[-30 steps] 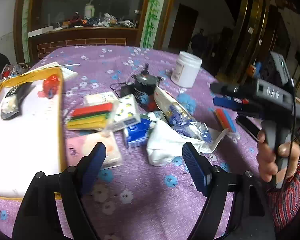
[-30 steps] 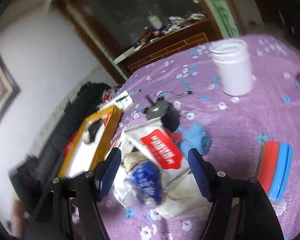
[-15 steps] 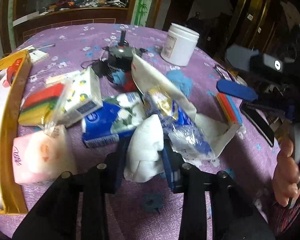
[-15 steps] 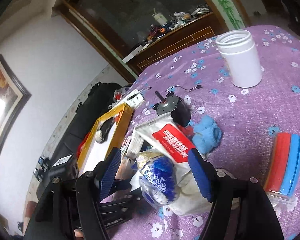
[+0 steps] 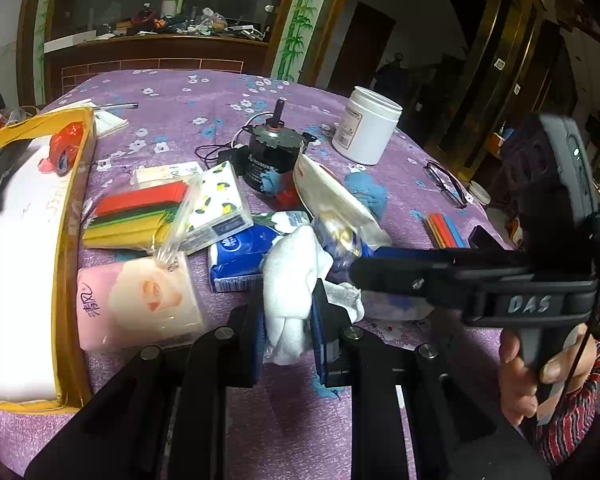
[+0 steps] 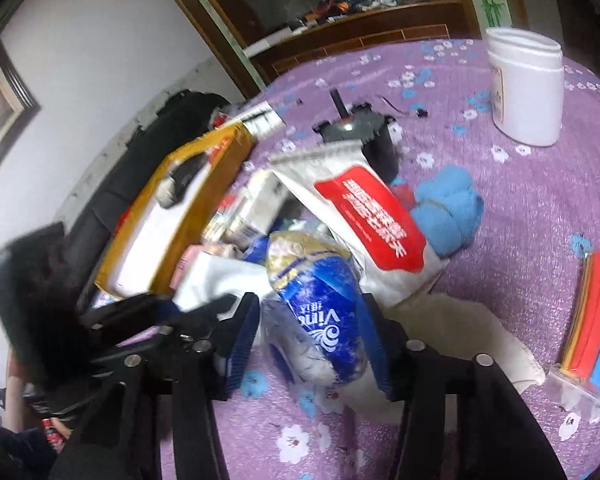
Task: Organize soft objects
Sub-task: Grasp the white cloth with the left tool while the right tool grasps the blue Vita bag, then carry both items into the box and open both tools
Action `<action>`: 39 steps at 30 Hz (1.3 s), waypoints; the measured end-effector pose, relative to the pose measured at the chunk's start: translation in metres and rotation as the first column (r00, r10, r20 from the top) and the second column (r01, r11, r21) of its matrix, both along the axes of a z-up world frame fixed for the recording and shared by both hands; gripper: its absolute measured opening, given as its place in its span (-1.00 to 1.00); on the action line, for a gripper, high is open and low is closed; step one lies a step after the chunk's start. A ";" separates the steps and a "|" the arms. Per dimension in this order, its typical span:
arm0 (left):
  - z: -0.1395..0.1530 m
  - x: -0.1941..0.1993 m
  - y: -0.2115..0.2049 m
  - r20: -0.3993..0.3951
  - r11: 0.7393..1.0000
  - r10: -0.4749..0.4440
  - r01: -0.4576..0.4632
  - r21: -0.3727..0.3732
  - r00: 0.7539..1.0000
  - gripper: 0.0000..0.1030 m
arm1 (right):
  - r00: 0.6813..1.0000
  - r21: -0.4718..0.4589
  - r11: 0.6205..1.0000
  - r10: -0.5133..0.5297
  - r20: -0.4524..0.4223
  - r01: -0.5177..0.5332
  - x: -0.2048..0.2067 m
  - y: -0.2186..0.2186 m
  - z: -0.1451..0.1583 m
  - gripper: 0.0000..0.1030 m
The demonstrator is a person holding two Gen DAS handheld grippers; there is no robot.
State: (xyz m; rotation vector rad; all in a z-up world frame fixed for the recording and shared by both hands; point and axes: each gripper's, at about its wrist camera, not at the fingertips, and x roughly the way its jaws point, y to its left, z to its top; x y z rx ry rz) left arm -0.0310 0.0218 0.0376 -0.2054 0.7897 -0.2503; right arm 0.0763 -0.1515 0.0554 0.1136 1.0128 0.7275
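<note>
On the purple flowered table lies a heap of soft packs. My left gripper (image 5: pixel 289 296) is shut on a crumpled white cloth (image 5: pixel 292 268), squeezed between both pads. My right gripper (image 6: pixel 309 308) straddles a blue and gold tissue pack (image 6: pixel 320 304) in clear wrap; its jaws are closing, with the right pad near the pack and a thin gap at the left pad. In the left wrist view the right gripper (image 5: pixel 364 264) reaches in from the right, held by a hand (image 5: pixel 540 364). A pink tissue pack (image 5: pixel 140 304), a blue pack (image 5: pixel 240 260) and a lemon-print pack (image 5: pixel 216 204) lie beside the cloth.
A yellow-rimmed box (image 5: pixel 66 216) stands at the left. Behind the heap are a black motor (image 5: pixel 274 152), a white jar (image 5: pixel 368 128), a white bag with a red label (image 6: pixel 364 216) and a blue cloth (image 6: pixel 448 208). Foam strips (image 6: pixel 596 316) lie at the right.
My left gripper went from wide open to shut on the white cloth. My right gripper came down over the blue and gold pack and its jaws narrowed around it.
</note>
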 end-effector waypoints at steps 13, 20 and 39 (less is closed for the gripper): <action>0.005 0.000 0.006 0.024 0.999 0.029 -0.030 0.013 0.999 -0.68 | 0.998 -0.103 0.994 0.040 0.055 -0.034 -0.011 0.016 -0.009 0.00; 0.011 -0.003 0.009 0.046 0.999 0.043 -0.044 0.015 0.998 -0.68 | 0.995 -0.098 0.994 0.052 0.084 -0.044 -0.018 0.017 -0.001 -0.09; 0.030 -0.014 0.007 0.101 0.999 0.041 -0.043 0.020 0.994 -0.68 | 0.993 0.096 0.995 -0.015 0.116 0.004 -0.015 -0.009 0.029 -0.09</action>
